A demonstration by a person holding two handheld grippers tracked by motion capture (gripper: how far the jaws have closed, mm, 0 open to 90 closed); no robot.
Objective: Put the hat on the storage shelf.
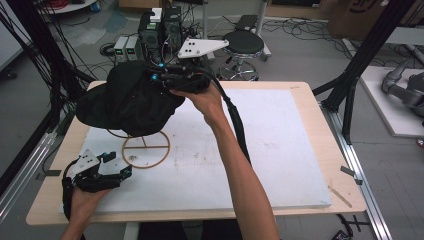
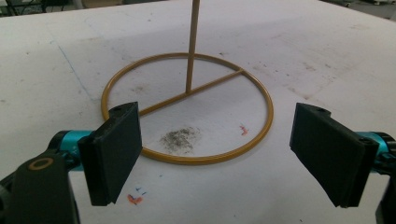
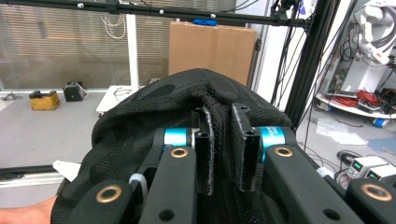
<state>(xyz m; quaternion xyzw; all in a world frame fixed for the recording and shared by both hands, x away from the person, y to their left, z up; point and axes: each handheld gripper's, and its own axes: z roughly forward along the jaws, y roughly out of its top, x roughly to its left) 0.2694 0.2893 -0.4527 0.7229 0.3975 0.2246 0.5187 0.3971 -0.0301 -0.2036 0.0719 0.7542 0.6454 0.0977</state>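
a light wooden table [image 1: 305, 92] carries a white board [image 1: 280, 150] over most of its top, scuffed with grey smudges and small red and blue pen marks. near its left part stands a stand with a gold ring base [image 1: 146, 148], a cross bar and a thin upright rod; in the left gripper view a dark smear lies inside the ring [image 2: 187, 107]. a black cap [image 1: 127, 102] is held up above the stand, its fabric pinched between the closed jaws of the right hand-held gripper [image 1: 165, 80]; the right gripper view shows the fabric [image 3: 196, 93] bunched between the two pads. the left hand-held gripper [image 1: 117, 165] rests low at the near left of the board, jaws wide apart and empty, facing the ring. around the table is a grey floor with tangled cables, a black stool [image 1: 242, 45], black frame posts [image 1: 365, 50], electronic boxes [image 1: 127, 47], a cardboard box [image 3: 212, 51] and a grey robot arm [image 1: 405, 87] at the right.
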